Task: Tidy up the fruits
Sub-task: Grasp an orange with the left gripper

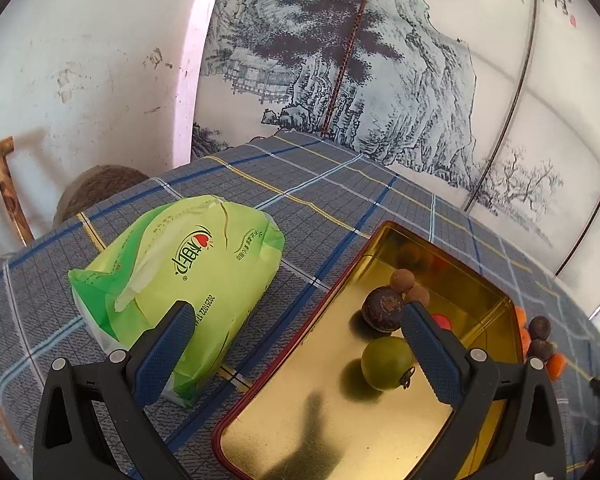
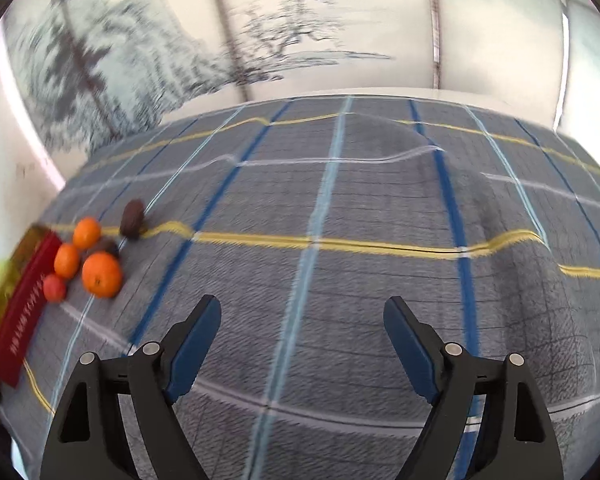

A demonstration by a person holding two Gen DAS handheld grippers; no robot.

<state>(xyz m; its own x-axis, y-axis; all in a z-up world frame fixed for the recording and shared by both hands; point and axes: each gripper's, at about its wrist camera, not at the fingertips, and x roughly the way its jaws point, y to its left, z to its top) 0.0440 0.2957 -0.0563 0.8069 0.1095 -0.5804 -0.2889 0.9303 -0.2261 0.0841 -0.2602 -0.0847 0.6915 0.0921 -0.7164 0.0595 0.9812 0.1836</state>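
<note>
right gripper (image 2: 302, 344) is hovering over bare tablecloth (image 2: 340, 208), jaws standing wide, gripping nothing. loose fruit cluster (image 2: 96, 264) is lying up-left of its fingers, just beside the gold tin (image 1: 380, 420). right hand looks nearer, pitching downward. left gripper (image 1: 296, 356) is gaping wide and empty, hanging over the tin's near left rim.

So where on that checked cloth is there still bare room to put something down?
The widest bare stretch of the grey checked tablecloth lies ahead of the open right tool, right of the loose oranges. The near half of the gold metal tray is bare too. It is crowded between the tray's red rim and those fruits.
</note>
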